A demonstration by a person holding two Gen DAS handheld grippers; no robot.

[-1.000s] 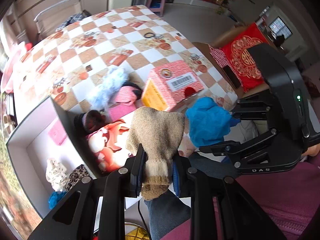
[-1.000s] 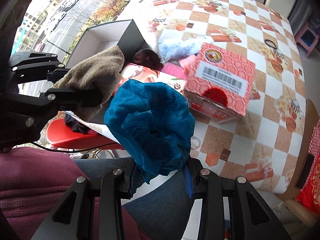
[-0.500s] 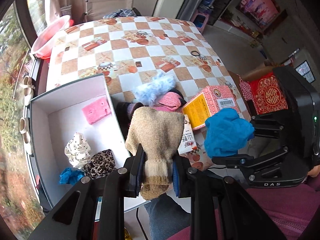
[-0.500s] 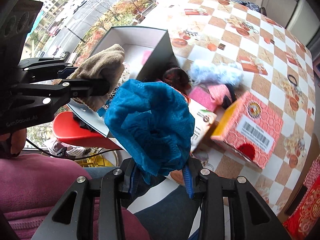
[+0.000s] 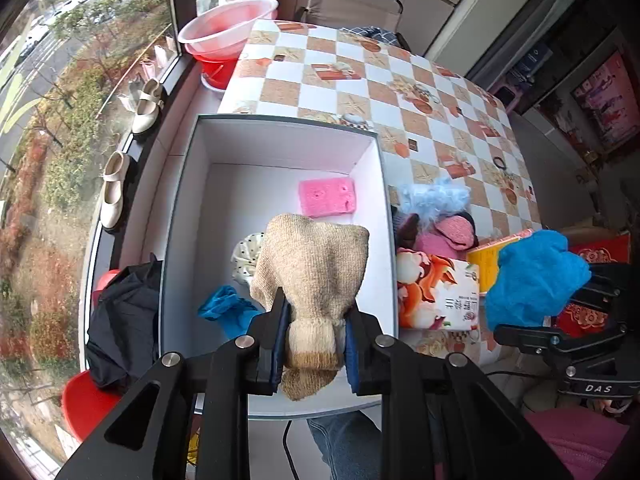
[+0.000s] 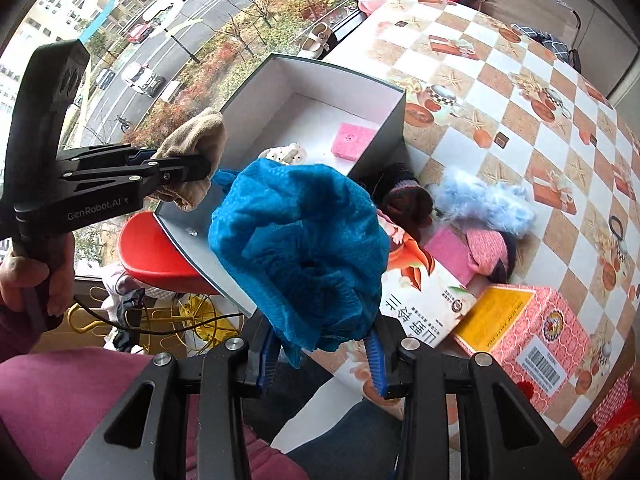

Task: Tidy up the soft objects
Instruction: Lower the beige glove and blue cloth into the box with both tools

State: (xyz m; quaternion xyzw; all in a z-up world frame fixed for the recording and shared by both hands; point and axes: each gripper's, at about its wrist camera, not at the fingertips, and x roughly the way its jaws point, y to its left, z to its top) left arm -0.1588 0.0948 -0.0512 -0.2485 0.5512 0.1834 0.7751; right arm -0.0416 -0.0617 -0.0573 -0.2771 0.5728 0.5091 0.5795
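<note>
My left gripper (image 5: 314,340) is shut on a beige knitted sock (image 5: 312,268), which hangs over the near part of the white open box (image 5: 280,128). Inside the box lie a pink sponge (image 5: 327,197), a white dotted scrunchie (image 5: 245,256) and a blue cloth (image 5: 224,308). My right gripper (image 6: 320,356) is shut on a crumpled blue mesh cap (image 6: 304,248), held above the table's near edge to the right of the box. From the right wrist the left gripper (image 6: 176,172) and its sock (image 6: 196,140) show at the box's left side.
Beside the box's right wall lie a light blue fluffy piece (image 5: 434,200), a pink knit item (image 5: 448,236), a dark pompom hat (image 6: 404,200), a flowered tissue box (image 5: 436,292) and a pink carton (image 6: 536,336). A red stool (image 6: 160,252) stands below. A pink basin (image 5: 228,26) sits at the far edge.
Both grippers swung left toward the box, still holding their items. The sock now hangs over the box's inside instead of over the tissue box; the blue cap followed and sits near the box's right wall.
</note>
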